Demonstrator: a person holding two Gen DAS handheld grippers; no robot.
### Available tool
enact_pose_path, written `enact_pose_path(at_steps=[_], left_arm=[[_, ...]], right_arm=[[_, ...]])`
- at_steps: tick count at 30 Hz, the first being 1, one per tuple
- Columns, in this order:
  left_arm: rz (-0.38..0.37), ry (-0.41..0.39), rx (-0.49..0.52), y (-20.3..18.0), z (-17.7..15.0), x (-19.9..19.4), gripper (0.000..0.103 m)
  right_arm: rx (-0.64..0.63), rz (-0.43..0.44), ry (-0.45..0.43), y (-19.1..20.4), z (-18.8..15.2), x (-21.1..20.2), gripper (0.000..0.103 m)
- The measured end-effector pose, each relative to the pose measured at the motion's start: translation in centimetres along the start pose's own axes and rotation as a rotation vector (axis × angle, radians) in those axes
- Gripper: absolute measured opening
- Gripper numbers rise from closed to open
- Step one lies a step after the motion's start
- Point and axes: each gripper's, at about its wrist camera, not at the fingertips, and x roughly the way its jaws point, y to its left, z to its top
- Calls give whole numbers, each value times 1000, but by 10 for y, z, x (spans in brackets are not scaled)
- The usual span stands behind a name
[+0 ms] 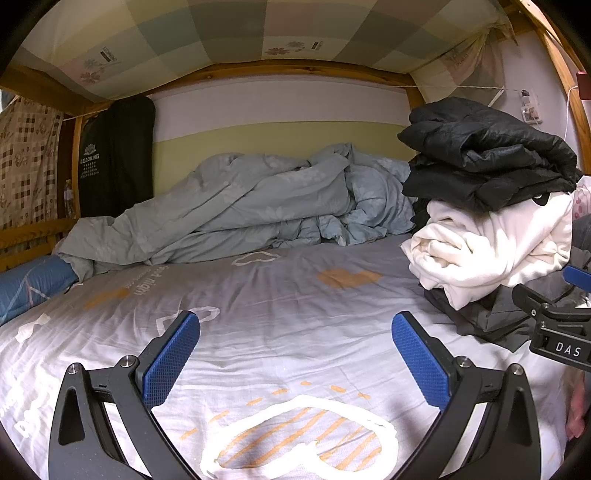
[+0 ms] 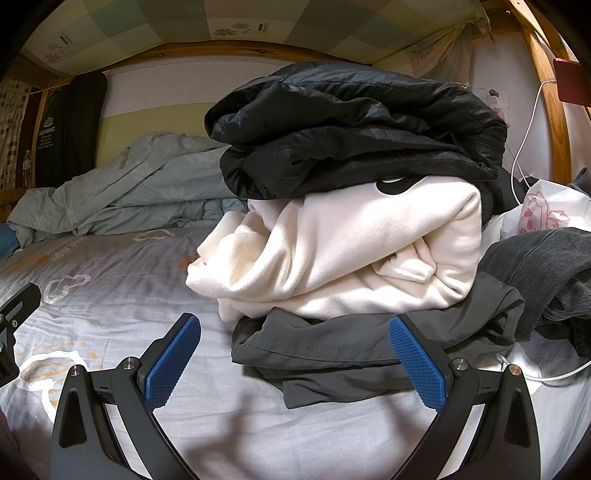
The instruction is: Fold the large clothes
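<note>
Left gripper (image 1: 295, 332) low over the bedsheet (image 1: 280, 295), blue-padded fingers (image 1: 171, 360) spread wide, nothing between them; a white and orange heart print lies on the sheet just under them. Right gripper (image 2: 293, 332) likewise spread wide and empty, its right finger (image 2: 417, 363) in front of the near edge of a dark grey garment (image 2: 332, 347), contact cannot be told; it also shows at the right edge of the left wrist view. That grey garment is the bottom of a folded stack on the right half of the bed. On it rests a cream sweatshirt (image 2: 354, 251), folded and rumpled at its left end, a black mark showing at its top edge. On top sits a black puffer jacket (image 2: 354, 133), folded, slightly overhanging the cream layer. Right of the stack: a loose dark grey piece of clothing (image 2: 546, 273), a white cable (image 2: 546, 373) on the sheet, a white bag with pink print (image 2: 543, 210) behind. Farther back, a pale blue duvet (image 1: 240, 199) bunched against the wall. A blue pillow (image 1: 33, 280) at far left. A black garment bag (image 1: 114, 158) hangs in the far left corner, below a wooden bed frame (image 1: 295, 72) and checked canopy (image 1: 236, 26).
</note>
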Motion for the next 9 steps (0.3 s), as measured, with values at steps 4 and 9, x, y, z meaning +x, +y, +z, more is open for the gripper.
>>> enact_pose_path(at_steps=[4, 9], left_arm=[[-1, 1, -1, 0, 0, 0, 103], [0, 1, 1, 1, 0, 0, 103]], right_arm=[[0, 0, 1, 0, 0, 0, 103], [0, 0, 0, 0, 0, 0, 103]])
